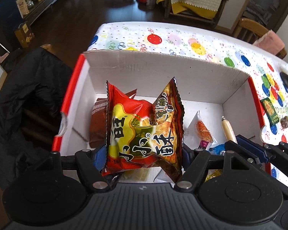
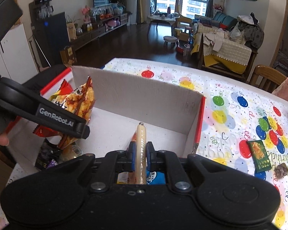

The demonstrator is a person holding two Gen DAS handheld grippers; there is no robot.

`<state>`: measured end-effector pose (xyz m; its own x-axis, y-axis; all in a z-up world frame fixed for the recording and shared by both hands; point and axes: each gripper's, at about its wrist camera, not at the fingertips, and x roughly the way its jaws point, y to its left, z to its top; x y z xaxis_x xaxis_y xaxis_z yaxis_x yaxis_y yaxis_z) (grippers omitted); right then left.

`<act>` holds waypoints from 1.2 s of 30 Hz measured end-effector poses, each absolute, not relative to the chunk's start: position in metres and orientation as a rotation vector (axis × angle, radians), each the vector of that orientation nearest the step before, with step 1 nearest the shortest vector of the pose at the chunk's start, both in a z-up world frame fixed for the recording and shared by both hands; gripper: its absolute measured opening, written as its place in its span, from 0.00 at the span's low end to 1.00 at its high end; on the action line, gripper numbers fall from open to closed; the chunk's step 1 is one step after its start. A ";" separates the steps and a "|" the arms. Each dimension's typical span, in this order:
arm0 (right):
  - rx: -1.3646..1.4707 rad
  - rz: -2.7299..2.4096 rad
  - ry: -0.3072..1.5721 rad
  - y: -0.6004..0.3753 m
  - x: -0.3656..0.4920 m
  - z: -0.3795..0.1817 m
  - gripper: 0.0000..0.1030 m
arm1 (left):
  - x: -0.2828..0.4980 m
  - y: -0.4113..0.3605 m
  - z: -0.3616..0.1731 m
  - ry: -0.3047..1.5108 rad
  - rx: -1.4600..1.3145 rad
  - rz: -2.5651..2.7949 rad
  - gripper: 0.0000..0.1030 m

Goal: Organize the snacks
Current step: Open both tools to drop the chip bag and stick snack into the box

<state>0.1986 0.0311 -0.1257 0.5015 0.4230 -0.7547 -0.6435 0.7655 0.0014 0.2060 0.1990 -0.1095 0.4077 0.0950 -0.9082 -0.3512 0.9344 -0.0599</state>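
Observation:
My left gripper (image 1: 143, 151) is shut on two snack bags held side by side, a red and yellow bag (image 1: 124, 126) and a brown and orange bag (image 1: 169, 118). It holds them over the white cardboard box (image 1: 163, 71) with red outer sides. In the right wrist view the same bags (image 2: 82, 99) hang at the box's left end, under a left finger (image 2: 80, 128). My right gripper (image 2: 141, 147) is shut on a pale sausage stick (image 2: 141, 140) that points into the box (image 2: 144, 99). The sausage (image 1: 228, 130) also shows at the box's right end.
In the box lie a brown packet (image 1: 98, 122), a white packet with an orange snack (image 1: 201, 130) and a blue packet (image 1: 217, 150). On the balloon-print tablecloth (image 2: 230, 99) right of the box lie a green packet (image 2: 258, 155) and a small brown wrapped sweet (image 2: 281, 169). A chair with a black jacket (image 1: 28, 95) stands left.

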 end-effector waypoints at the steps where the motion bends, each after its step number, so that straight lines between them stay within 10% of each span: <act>1: -0.300 0.657 0.827 0.032 0.200 -0.127 0.09 | 0.210 0.197 -0.112 1.126 -0.250 0.281 0.71; 36: -0.208 0.637 0.794 -0.002 0.168 -0.106 0.39 | 0.194 0.176 -0.096 1.086 -0.228 0.208 0.76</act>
<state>0.1682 -0.0018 -0.1060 0.5267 0.4527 -0.7195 -0.6039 0.7949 0.0581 0.1939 0.1765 -0.0965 0.4507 0.0558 -0.8909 -0.2779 0.9572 -0.0806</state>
